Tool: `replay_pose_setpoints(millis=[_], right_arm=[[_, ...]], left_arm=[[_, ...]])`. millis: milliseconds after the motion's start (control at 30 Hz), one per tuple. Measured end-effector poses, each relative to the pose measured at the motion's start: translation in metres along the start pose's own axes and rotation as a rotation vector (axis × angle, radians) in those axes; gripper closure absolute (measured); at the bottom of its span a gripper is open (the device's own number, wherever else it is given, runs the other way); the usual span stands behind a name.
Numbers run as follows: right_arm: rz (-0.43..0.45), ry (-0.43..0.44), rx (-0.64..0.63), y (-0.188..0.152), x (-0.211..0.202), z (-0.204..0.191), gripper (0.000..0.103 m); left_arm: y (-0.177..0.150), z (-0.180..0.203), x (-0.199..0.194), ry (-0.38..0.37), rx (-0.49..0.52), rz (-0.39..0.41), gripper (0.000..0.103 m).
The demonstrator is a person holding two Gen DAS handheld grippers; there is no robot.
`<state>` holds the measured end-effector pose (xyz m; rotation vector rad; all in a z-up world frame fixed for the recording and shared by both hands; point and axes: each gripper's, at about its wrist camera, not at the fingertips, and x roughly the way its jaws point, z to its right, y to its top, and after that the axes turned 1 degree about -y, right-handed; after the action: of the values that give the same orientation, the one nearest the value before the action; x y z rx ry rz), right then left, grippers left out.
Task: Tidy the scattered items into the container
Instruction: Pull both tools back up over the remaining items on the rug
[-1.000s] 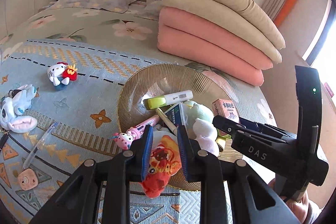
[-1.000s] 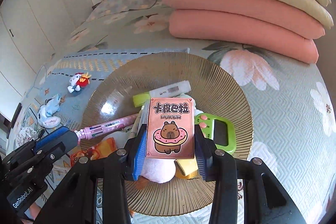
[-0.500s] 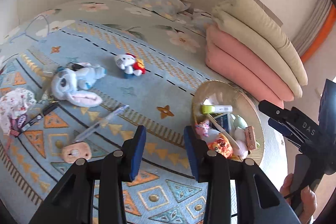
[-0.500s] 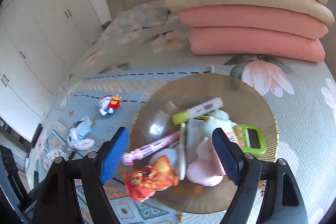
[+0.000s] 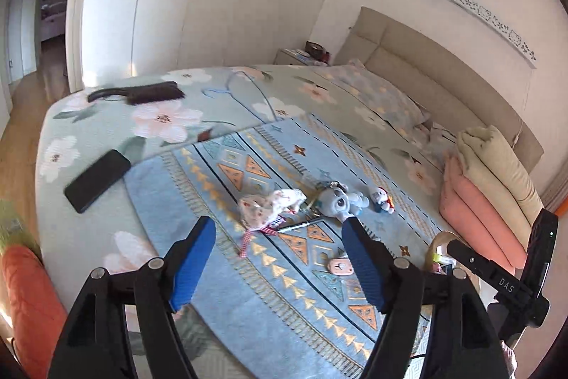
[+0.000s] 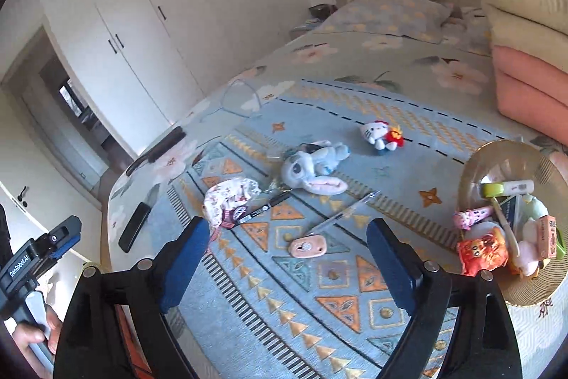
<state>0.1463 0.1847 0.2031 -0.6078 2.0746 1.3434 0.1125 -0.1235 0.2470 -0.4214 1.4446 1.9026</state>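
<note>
Bedding came first: the bed [image 6: 355, 59] carried a patterned blue mat [image 6: 319, 272], and the golden bowl [image 6: 475, 173] sat at the mat's right edge, already part filled. The loose items lay on the mat, left of the bowl and ahead of both of your tools.

Your right gripper [image 6: 288, 267] stood spread wide with nothing between its pads; its jaws had just been opening. Your left gripper [image 5: 279, 264] was likewise parted and empty, its jaws also having just been opening.

Largest of the strays was the blue plush [image 6: 312, 171], with a patterned cloth pouch [image 6: 230, 199] to its left. Beyond them lay the small white and red plush [image 6: 381, 134]. A clear pen [image 6: 342, 212] lay with its long axis slanting up to the right, and a black pen [image 6: 262, 210] slanted likewise beside the pouch.

Nearest, almost centred between the right jaws, was the pink oval tag [image 6: 308, 245], long axis across the view. Judged from this, your right hand was the closer. Open mat surrounded the tag, so approach room looked ample.
</note>
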Motion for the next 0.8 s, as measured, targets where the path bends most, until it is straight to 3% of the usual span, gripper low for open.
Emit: replay_pose_setpoints(millis=[100,200,400,500,567,667,800], right_arm=[[-0.017,-0.019,-0.041,-0.004,0.009,-0.022,0.008],[-0.06,-0.113,-0.043,-0.007,0.032,-0.029,0.007],[-0.221,-0.322,0.126,-0.027,0.089,-0.034,0.007],[-0.214,-0.46,0.205,-0.04,0.096,-0.057,0.007],[-0.171,-0.519,0.268,-0.045,0.092,-0.078,0.007],[-0.228,-0.59,0.338,-0.039,0.102,-0.113,0.007],[-0.258,-0.573,0.301,-0.02,0.103,-0.18,0.007]], left_arm=[[0.012,-0.029,-0.007,-0.007,0.0,0.009,0.028],[0.011,-0.052,0.006,-0.028,0.021,0.0,0.028],[-0.011,-0.137,0.04,-0.145,0.052,-0.045,0.028],[-0.006,-0.197,0.055,-0.227,0.041,-0.077,0.028],[0.007,-0.231,0.053,-0.276,0.073,-0.071,0.028],[0.035,-0.269,0.031,-0.322,0.1,-0.065,0.028],[0.089,-0.311,-0.018,-0.336,0.066,-0.037,0.028]])
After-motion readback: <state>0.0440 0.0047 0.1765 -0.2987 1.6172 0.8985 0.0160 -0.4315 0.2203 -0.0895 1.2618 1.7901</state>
